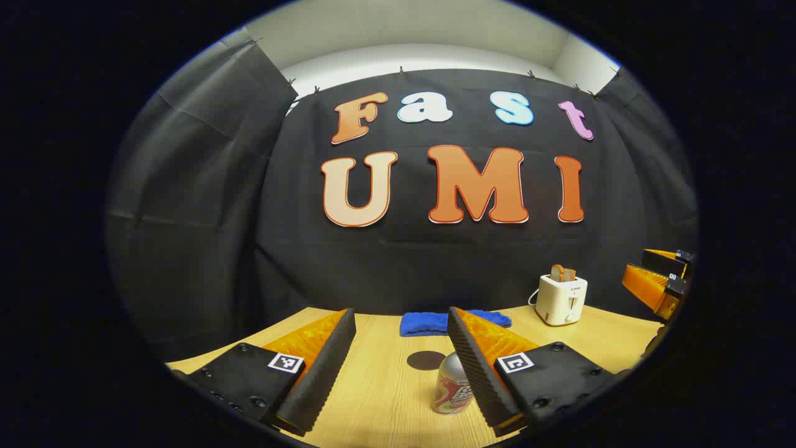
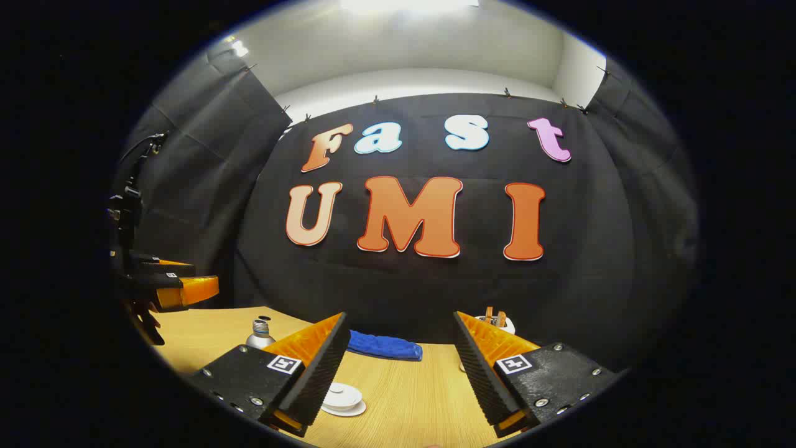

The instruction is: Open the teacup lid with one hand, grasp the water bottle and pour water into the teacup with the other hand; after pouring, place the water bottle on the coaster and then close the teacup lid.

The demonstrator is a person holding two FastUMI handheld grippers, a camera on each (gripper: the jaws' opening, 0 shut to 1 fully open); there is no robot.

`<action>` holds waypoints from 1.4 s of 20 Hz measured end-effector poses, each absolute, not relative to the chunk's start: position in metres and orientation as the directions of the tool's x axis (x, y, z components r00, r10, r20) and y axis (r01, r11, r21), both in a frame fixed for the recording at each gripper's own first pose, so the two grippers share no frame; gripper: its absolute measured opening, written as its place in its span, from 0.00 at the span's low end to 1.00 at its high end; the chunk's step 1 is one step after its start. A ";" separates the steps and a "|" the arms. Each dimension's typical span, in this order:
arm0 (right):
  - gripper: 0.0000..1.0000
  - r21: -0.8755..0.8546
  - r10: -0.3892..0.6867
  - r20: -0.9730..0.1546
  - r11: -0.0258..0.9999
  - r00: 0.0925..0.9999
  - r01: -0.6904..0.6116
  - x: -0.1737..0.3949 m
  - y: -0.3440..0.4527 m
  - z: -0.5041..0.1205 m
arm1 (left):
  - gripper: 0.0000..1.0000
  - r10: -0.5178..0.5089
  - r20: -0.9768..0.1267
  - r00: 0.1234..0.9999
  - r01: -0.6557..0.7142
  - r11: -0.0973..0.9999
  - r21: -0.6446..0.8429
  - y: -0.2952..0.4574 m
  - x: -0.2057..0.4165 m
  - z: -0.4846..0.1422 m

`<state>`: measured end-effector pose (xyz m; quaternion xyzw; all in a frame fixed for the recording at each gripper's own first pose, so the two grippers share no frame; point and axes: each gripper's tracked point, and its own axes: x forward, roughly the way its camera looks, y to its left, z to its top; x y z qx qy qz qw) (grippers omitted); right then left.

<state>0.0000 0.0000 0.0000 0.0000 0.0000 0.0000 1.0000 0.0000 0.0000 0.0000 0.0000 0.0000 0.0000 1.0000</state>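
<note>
The left claw gapes low in frame, the bottle beside one finger; centre it. The right claw, likewise apart, probably nears the teacup lid.

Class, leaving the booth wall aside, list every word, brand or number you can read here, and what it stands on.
Water bottle: printed label, too blurred to read.
Toaster: small mark on its front, too small to read.
Square tags: black-and-white patterns, no words.
</note>
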 end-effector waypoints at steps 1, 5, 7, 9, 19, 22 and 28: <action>0.98 0.004 0.008 -0.008 1.000 1.000 -0.007 0.002 0.002 -0.002 | 1.00 -0.001 -0.003 1.000 0.001 1.000 -0.002 -0.001 0.000 -0.002; 0.98 0.009 0.036 -0.034 0.999 0.999 -0.036 0.006 0.010 -0.010 | 1.00 0.008 -0.011 1.000 -0.008 1.000 -0.011 0.001 0.000 -0.006; 0.98 0.007 0.040 -0.040 0.999 0.998 -0.040 0.006 0.011 -0.013 | 1.00 0.007 -0.014 1.000 -0.007 1.000 -0.013 0.000 0.000 -0.006; 0.98 0.007 0.042 -0.048 0.999 0.998 -0.042 0.006 0.011 -0.014 | 1.00 0.006 -0.017 1.000 -0.007 1.000 -0.012 0.000 0.001 -0.008; 0.98 0.024 0.055 -0.066 0.998 0.996 -0.054 0.009 0.011 -0.020 | 1.00 0.000 -0.012 1.000 0.000 1.000 0.000 -0.008 0.000 -0.003; 0.98 0.033 0.073 -0.089 0.997 0.993 -0.071 0.012 0.018 -0.031 | 0.97 0.008 -0.018 1.000 -0.008 1.000 0.010 -0.006 -0.002 -0.007; 0.92 0.053 0.115 -0.163 0.993 0.980 -0.108 0.023 0.037 -0.065 | 1.00 0.023 -0.044 0.999 -0.022 1.000 0.019 -0.001 -0.007 -0.019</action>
